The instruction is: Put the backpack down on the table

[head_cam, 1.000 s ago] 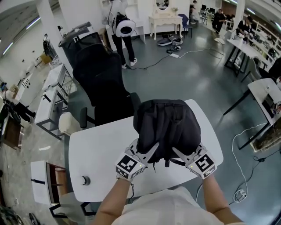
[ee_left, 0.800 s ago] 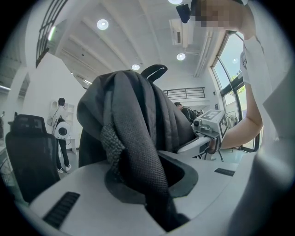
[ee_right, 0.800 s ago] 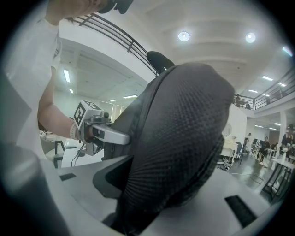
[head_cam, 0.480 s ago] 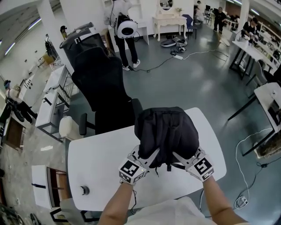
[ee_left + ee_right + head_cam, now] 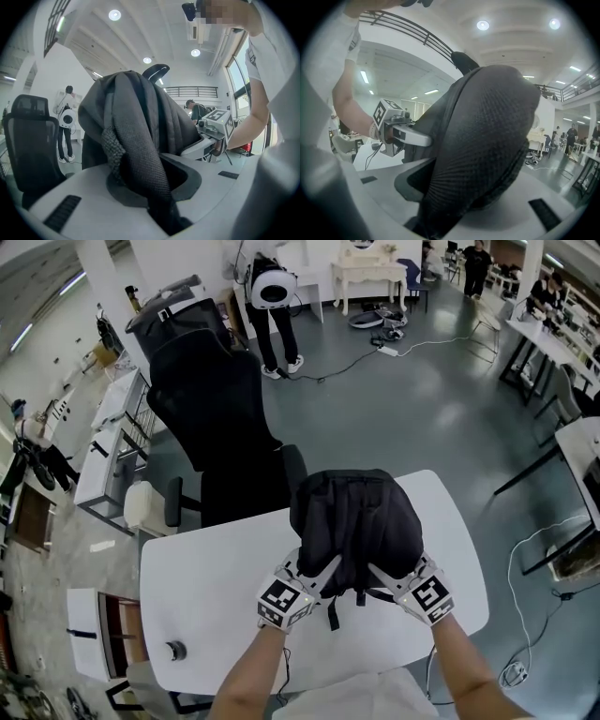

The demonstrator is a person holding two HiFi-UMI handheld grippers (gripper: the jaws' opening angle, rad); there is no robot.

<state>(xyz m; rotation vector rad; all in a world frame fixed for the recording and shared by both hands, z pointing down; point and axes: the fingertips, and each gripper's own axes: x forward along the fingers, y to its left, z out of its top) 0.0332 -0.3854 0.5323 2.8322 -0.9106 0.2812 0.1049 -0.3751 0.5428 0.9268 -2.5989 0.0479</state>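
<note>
Now we hold the black backpack (image 5: 356, 517) from both sides, over the far middle of the white table (image 5: 206, 568); we cannot tell whether its base touches the tabletop. On the left, the left gripper (image 5: 319, 568) has its jaws nearly together, pinched on a thin band of mesh strap that runs down between them in the left gripper view (image 5: 154, 187). A loose strap end (image 5: 330, 615) hangs onto the table between the two marker cubes. On the right, the right gripper (image 5: 382, 575) stands wider, its jaws clamped round the thick padded shoulder strap that fills the right gripper view (image 5: 454, 197). Behind the table, the black office chair (image 5: 211, 418) faces us.

Against the frame a second ago, both grips are unchanged, and pack and grippers have come down a little towards the table. The loose strap end shows longer than it did.
</note>
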